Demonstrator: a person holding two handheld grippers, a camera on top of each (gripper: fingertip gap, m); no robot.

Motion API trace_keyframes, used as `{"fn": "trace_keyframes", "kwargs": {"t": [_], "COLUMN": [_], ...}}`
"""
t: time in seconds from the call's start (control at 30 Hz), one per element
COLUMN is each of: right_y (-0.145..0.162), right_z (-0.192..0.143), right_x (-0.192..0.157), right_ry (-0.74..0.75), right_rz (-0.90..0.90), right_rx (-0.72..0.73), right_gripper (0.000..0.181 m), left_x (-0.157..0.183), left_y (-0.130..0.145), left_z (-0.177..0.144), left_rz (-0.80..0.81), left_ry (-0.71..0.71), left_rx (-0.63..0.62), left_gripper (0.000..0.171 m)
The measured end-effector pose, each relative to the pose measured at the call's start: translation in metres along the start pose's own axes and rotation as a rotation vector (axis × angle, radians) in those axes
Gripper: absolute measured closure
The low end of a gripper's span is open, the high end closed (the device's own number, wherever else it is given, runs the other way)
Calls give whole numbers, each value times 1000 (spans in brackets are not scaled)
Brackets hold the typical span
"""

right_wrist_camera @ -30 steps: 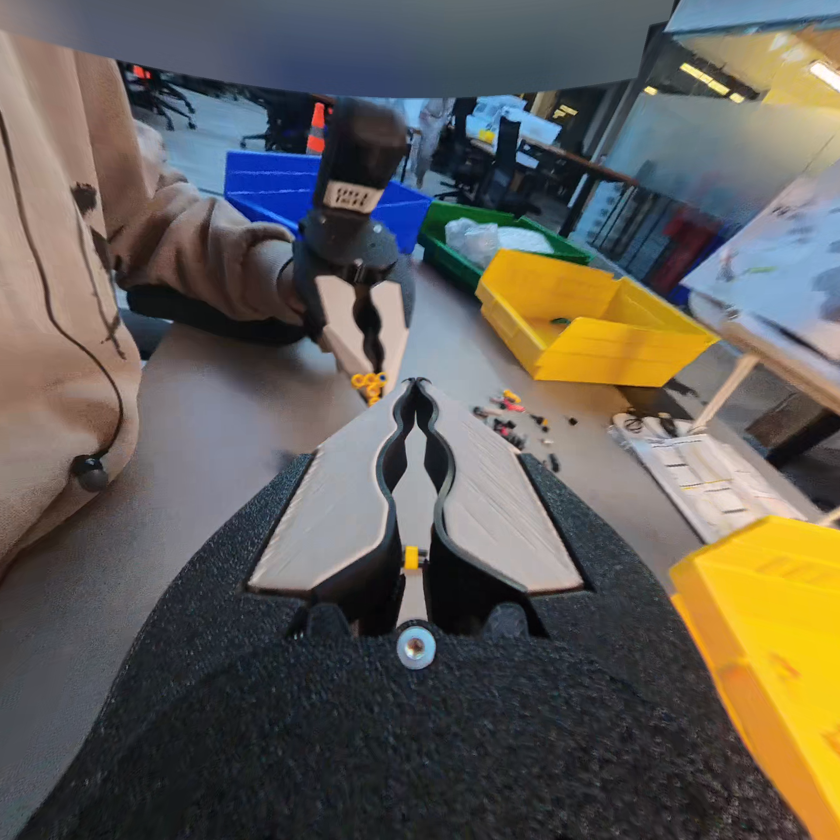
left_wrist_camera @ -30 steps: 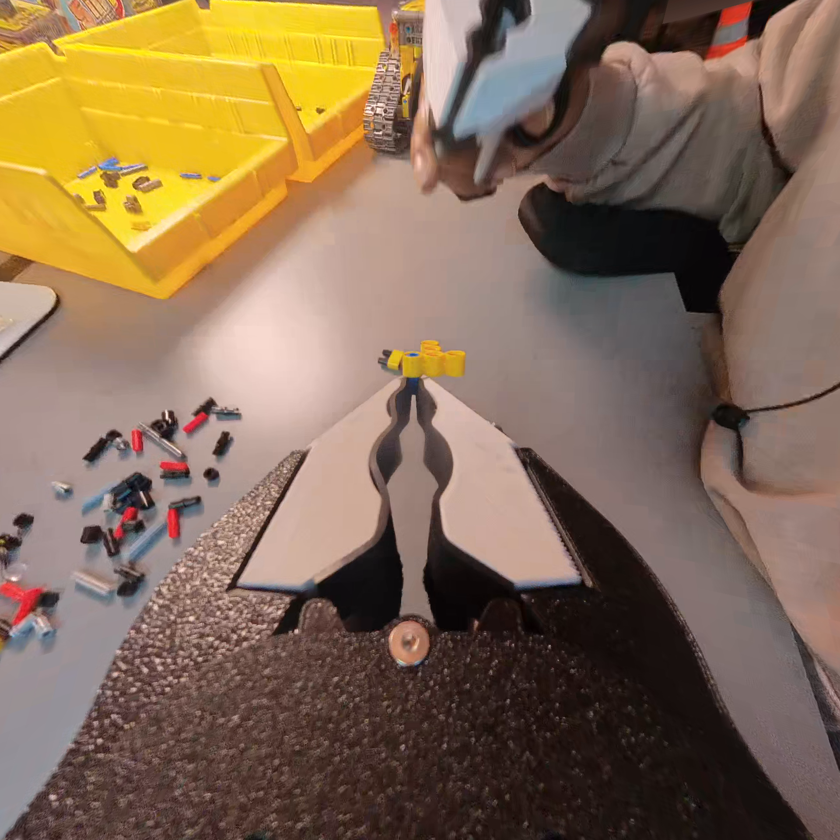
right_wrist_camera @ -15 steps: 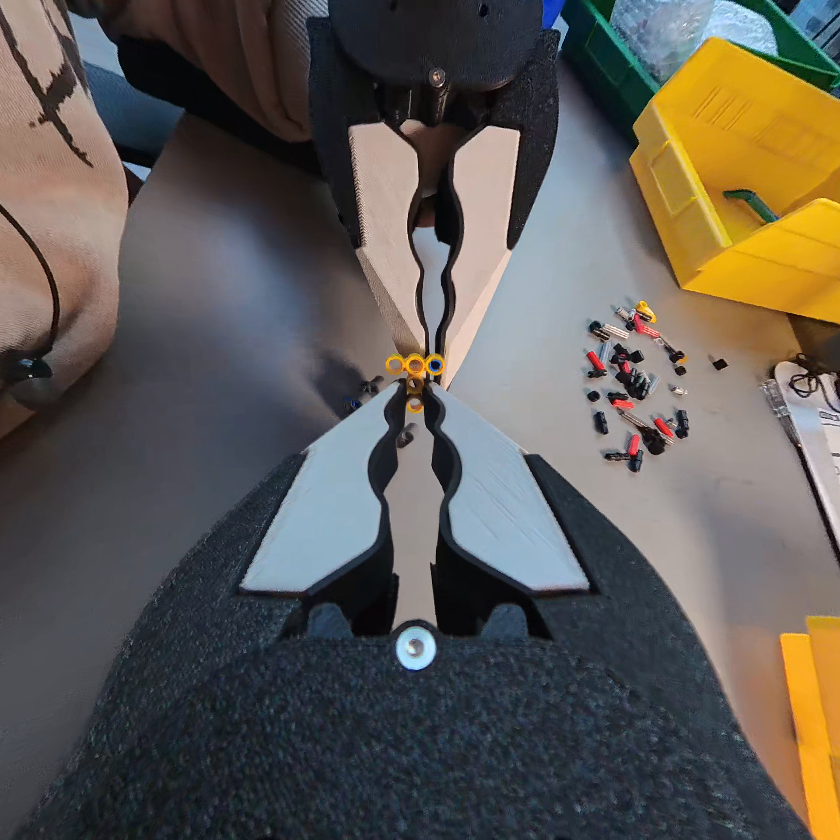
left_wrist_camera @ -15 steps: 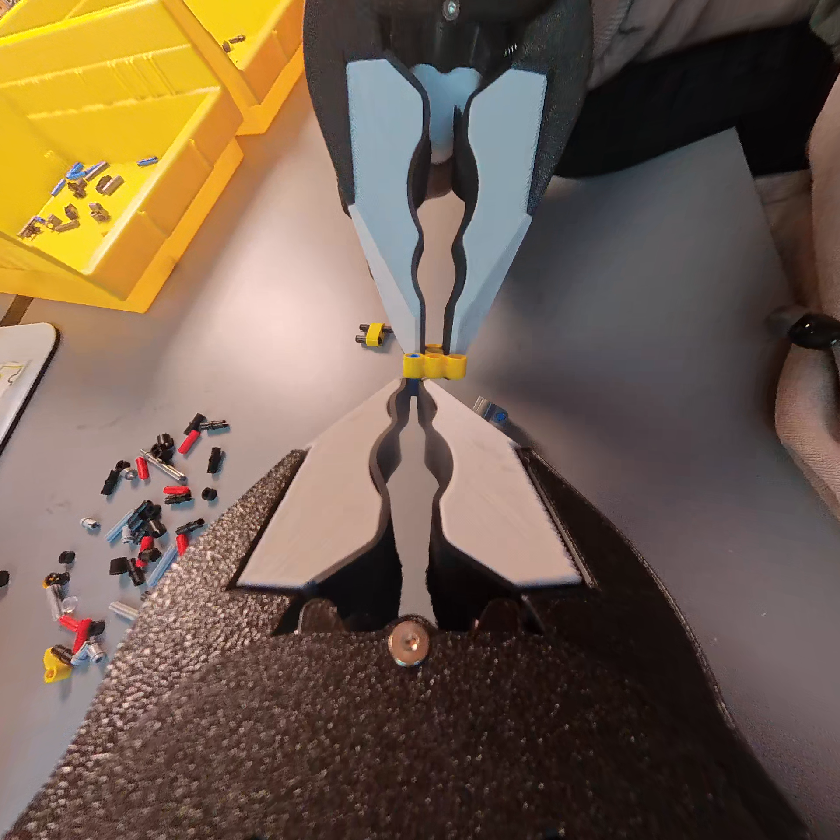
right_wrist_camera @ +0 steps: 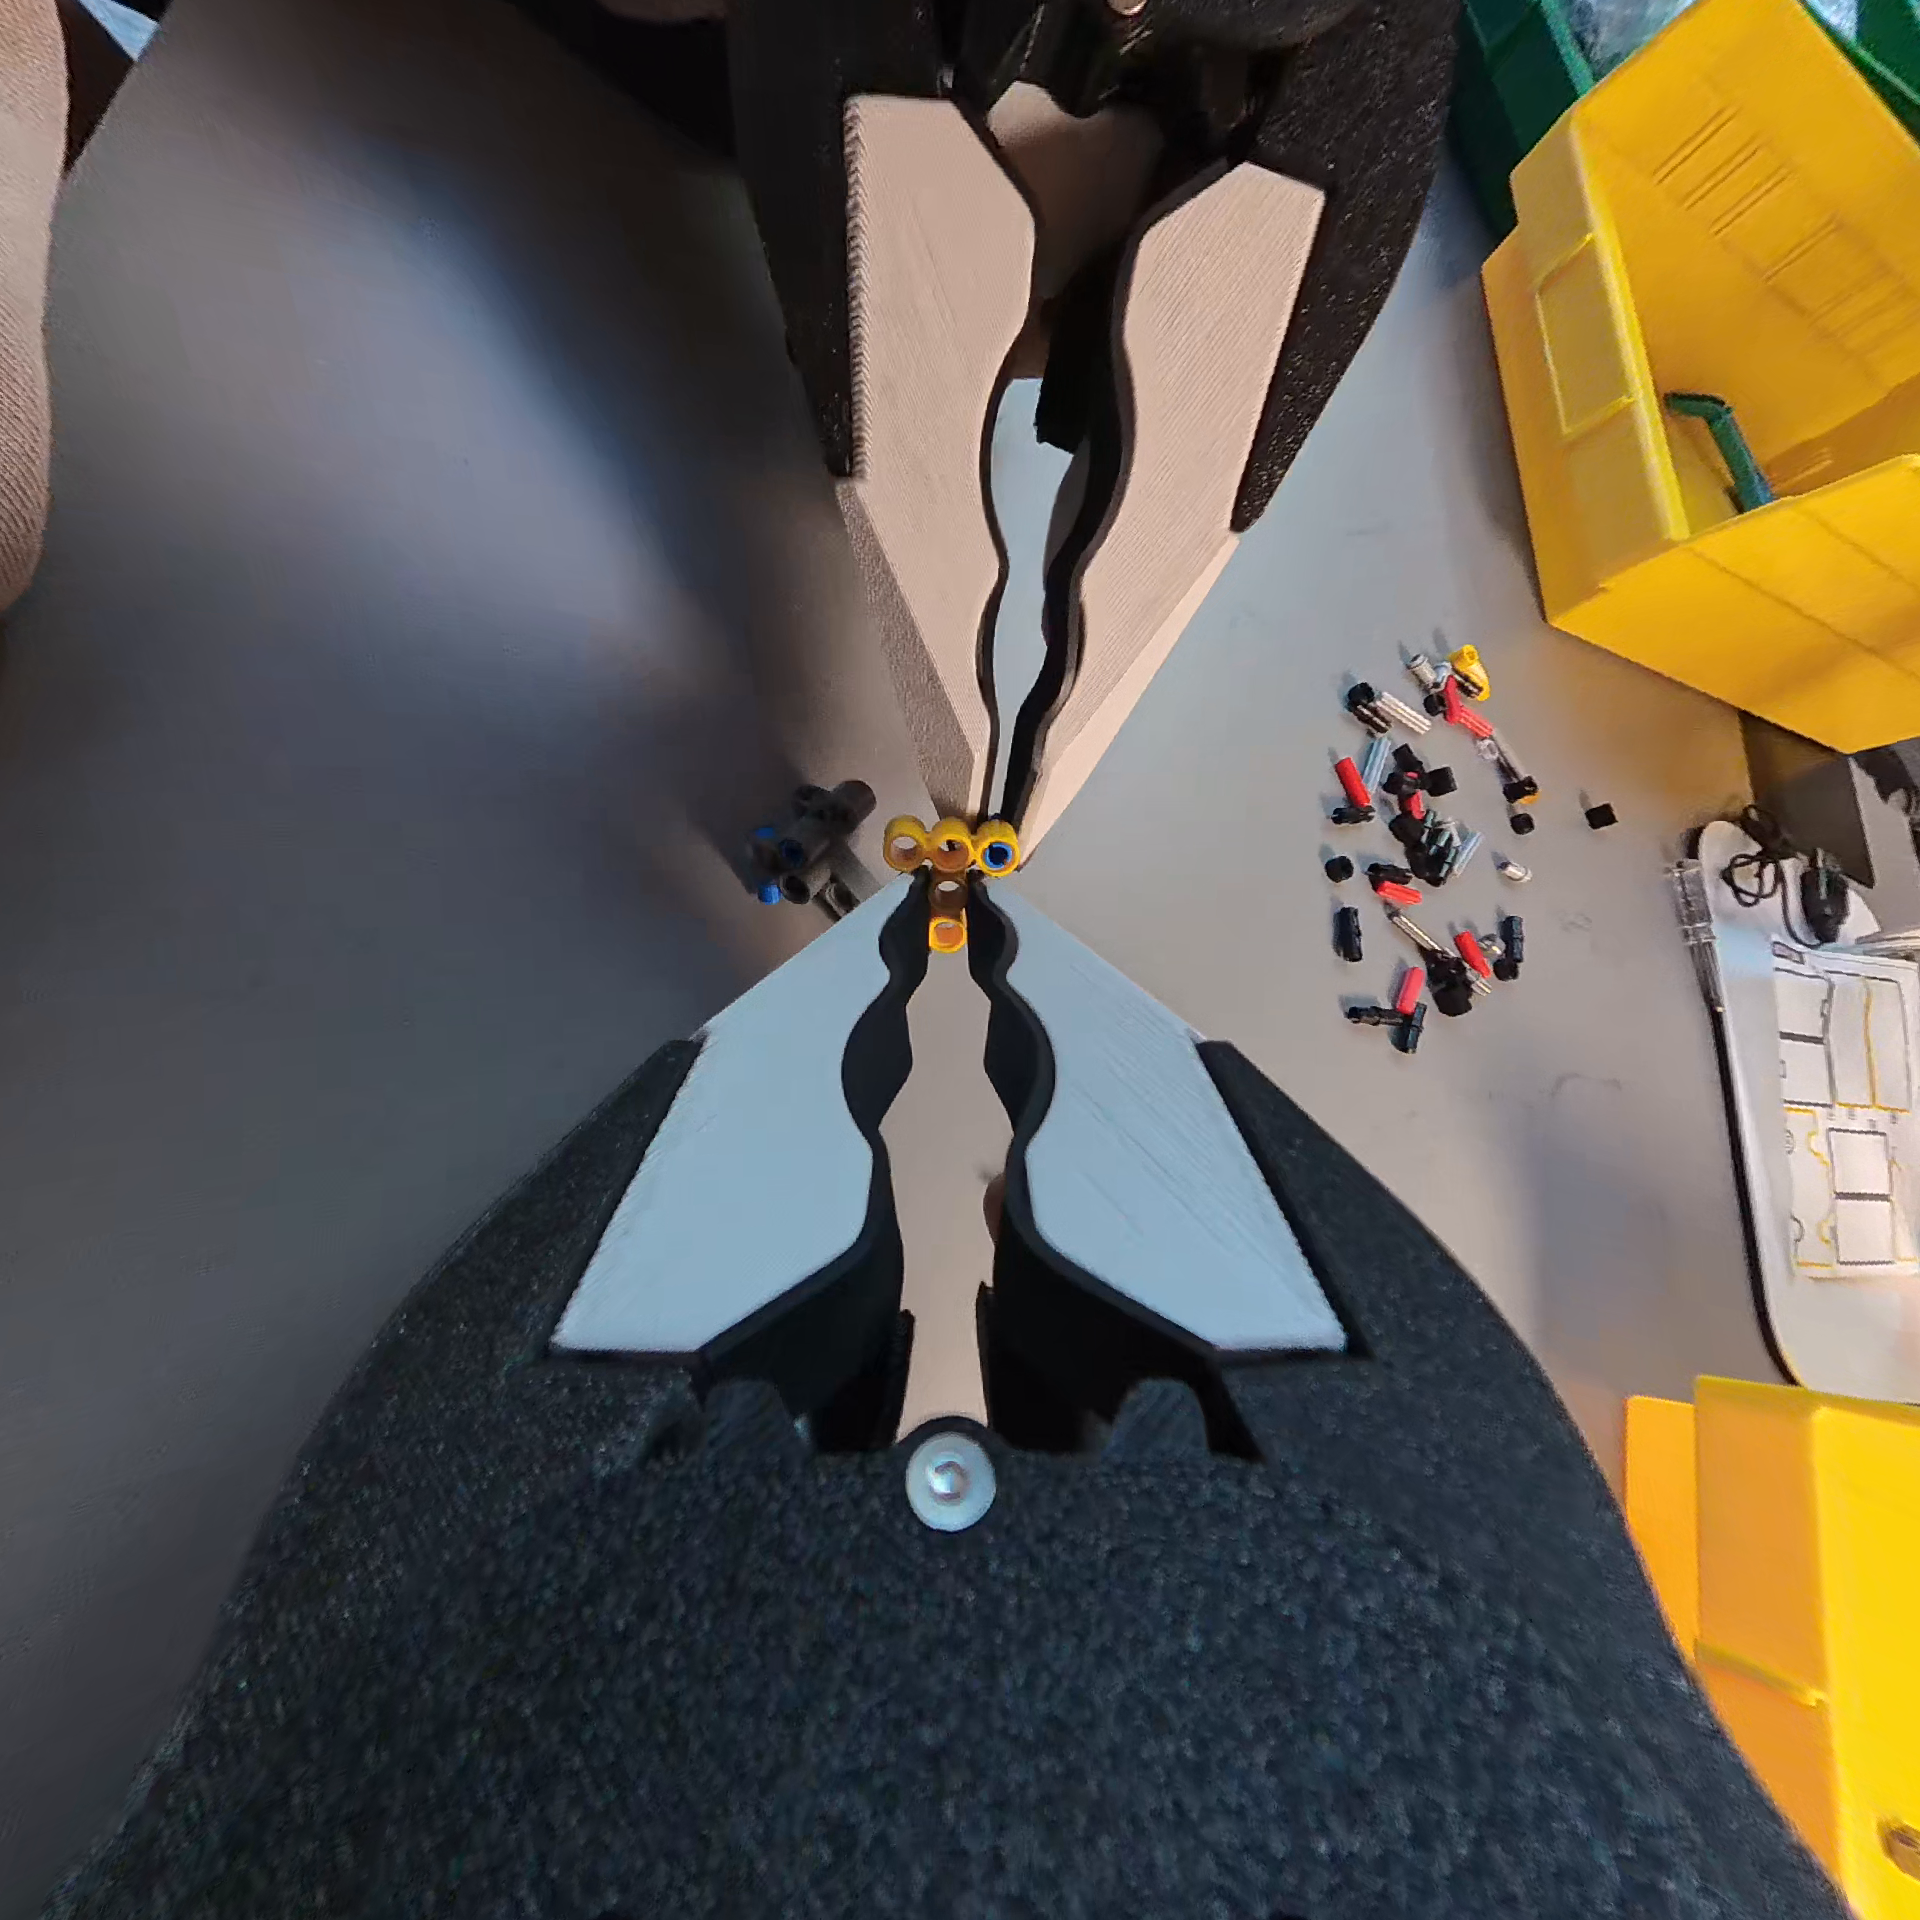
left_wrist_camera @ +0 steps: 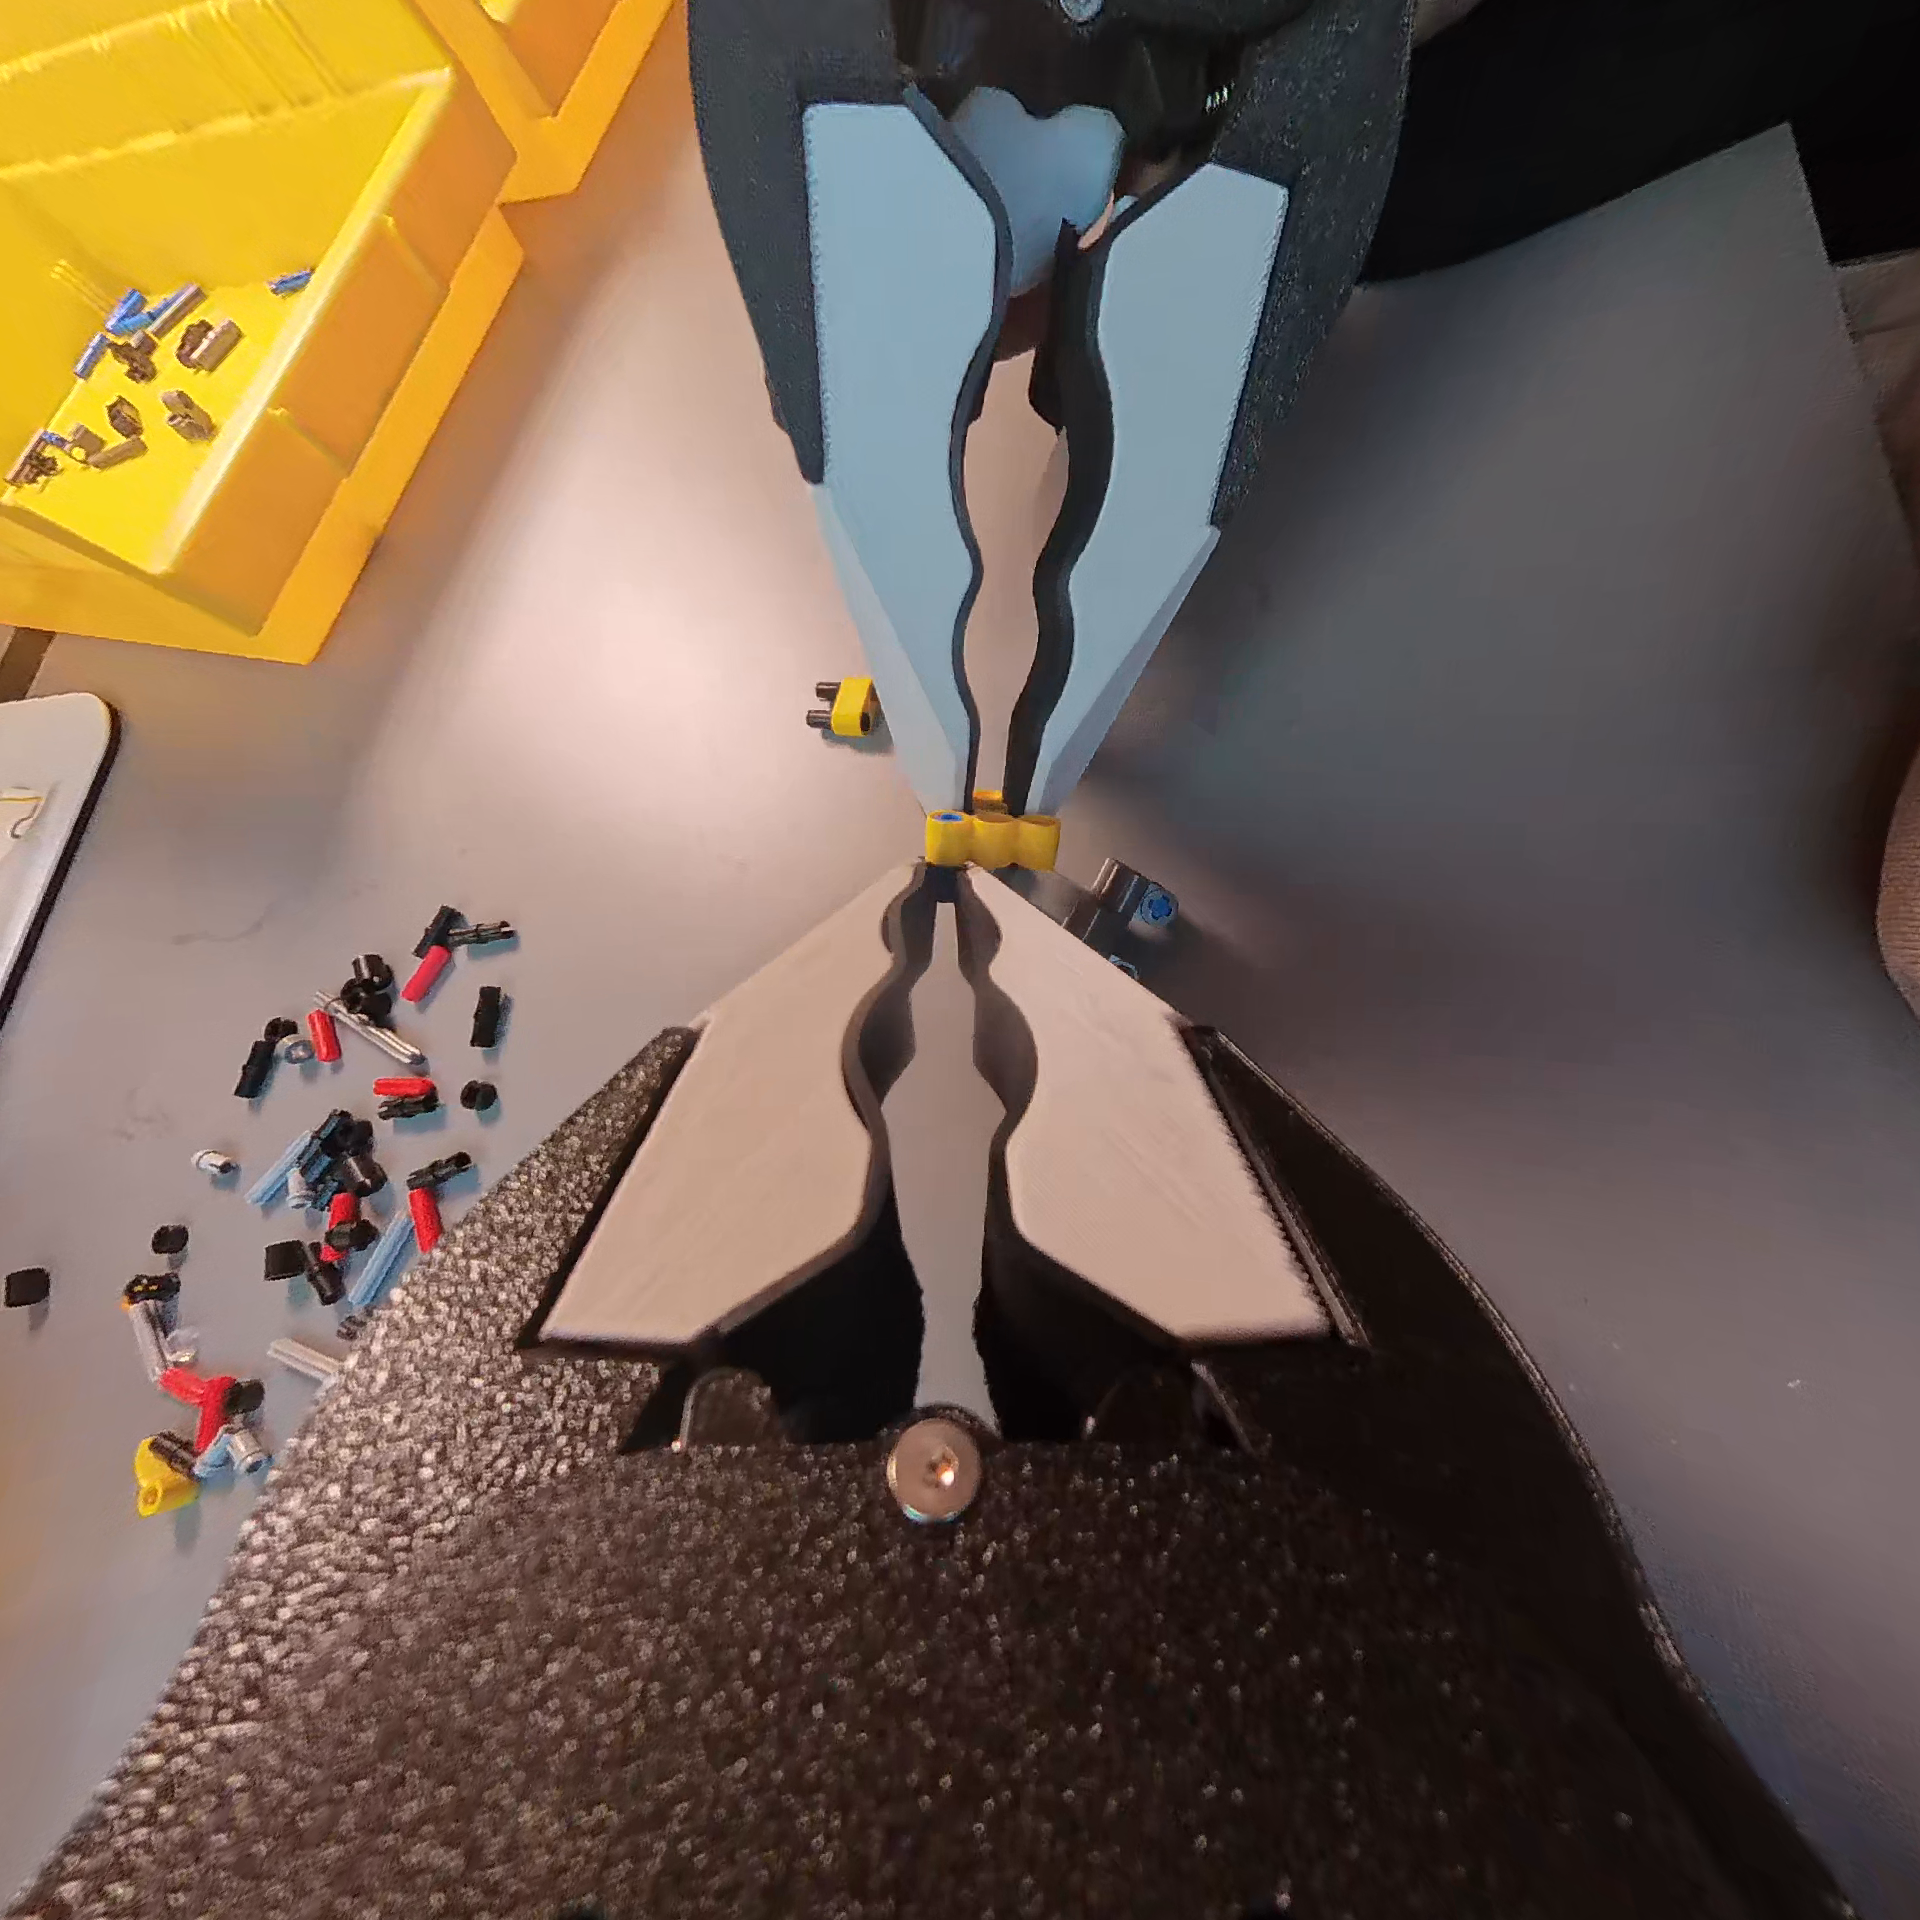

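Grippers, left (left_wrist_camera: 943,878) and right (right_wrist_camera: 948,896), both pinch yellow piece (right_wrist_camera: 948,857); only right view shows its stem.

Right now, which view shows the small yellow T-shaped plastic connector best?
Right wrist view: the small yellow T-shaped plastic connector faces the camera, holes and stem visible. Left wrist view shows only its three-hole bar edge-on.

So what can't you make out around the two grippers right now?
- Left wrist view: the left gripper tips hide where they meet the yellow T-piece.
- Right wrist view: the black-and-blue part sits in shadow, its shape unclear.
- Both views: the loose small parts are too small to identify.
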State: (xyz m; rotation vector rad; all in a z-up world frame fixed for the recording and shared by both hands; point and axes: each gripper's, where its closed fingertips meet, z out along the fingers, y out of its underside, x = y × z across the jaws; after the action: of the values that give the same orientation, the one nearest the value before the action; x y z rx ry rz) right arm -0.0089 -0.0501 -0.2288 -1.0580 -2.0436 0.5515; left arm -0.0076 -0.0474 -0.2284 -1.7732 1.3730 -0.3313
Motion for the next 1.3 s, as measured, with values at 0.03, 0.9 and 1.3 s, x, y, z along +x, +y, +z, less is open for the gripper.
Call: {"fn": "trace_keyframes", "kwargs": {"t": [0.03, 0.9, 1.3], "right_y": [-1, -50, -24], "right_z": [0, -67, -79], "right_x": [0, 74, 94], "right_ry": [-1, 165, 209], "right_rz": [0, 501, 582], "right_rx": [7, 607, 596], "right_gripper": [178, 178, 176], "left_x": [0, 18, -41], "left_y": [0, 7, -15], "left_z": [-1, 14, -6], "left_rz": [6, 50, -129], "left_ry": [0, 23, -117], "left_rx": [-3, -63, 100], "left_gripper": [169, 171, 171]}}
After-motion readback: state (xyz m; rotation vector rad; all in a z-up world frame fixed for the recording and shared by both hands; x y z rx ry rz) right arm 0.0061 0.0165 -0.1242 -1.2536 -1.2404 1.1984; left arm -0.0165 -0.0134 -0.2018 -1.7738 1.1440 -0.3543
